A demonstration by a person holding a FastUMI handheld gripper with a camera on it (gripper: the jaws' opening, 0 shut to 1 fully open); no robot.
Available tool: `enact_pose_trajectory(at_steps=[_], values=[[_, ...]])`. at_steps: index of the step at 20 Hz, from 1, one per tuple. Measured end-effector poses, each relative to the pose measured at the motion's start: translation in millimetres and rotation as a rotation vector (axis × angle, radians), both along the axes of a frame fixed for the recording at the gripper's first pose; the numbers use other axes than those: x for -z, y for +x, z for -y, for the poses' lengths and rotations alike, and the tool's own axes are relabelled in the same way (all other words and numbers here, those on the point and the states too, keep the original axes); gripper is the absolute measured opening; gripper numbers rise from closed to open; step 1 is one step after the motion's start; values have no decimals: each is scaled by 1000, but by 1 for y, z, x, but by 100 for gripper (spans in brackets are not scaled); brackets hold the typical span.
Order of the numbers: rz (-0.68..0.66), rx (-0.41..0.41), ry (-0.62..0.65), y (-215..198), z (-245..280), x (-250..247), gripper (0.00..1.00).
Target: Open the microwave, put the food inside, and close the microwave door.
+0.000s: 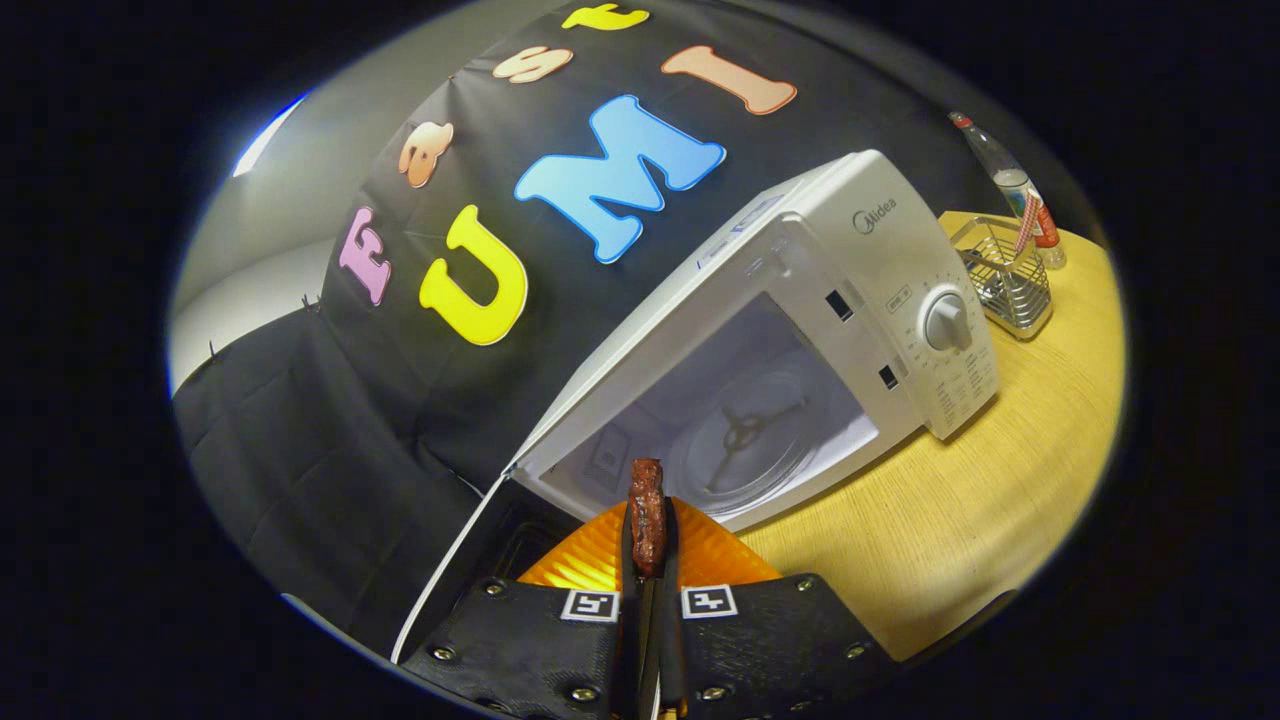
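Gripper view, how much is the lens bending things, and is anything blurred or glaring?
Gripper view: strong fisheye, the microwave and table bow and tilt; focus stays sharp; soft sheen on the turntable, no harsh glare; the hand-held gripper, shut on the food, looks dim.

The gripper (648, 560) hid the lower end of the food (647, 508); the microwave (800, 330) panel's small markings were too small to read.
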State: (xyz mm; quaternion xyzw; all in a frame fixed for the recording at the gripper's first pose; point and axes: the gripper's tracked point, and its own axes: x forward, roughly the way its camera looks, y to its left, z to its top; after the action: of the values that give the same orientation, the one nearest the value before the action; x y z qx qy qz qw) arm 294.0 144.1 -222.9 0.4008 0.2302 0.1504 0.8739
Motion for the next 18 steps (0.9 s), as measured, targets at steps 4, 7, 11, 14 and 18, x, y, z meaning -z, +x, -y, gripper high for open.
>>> enact_pose_trajectory(at_steps=[4,7,11,14,18], values=[[-21,38,-2,30,-3,19,8],[7,65,-15,49,-6,28,8],[41,115,-45,70,-10,44,8],[14,122,-51,84,-16,62,8],[-18,101,-33,100,-27,79,11]])
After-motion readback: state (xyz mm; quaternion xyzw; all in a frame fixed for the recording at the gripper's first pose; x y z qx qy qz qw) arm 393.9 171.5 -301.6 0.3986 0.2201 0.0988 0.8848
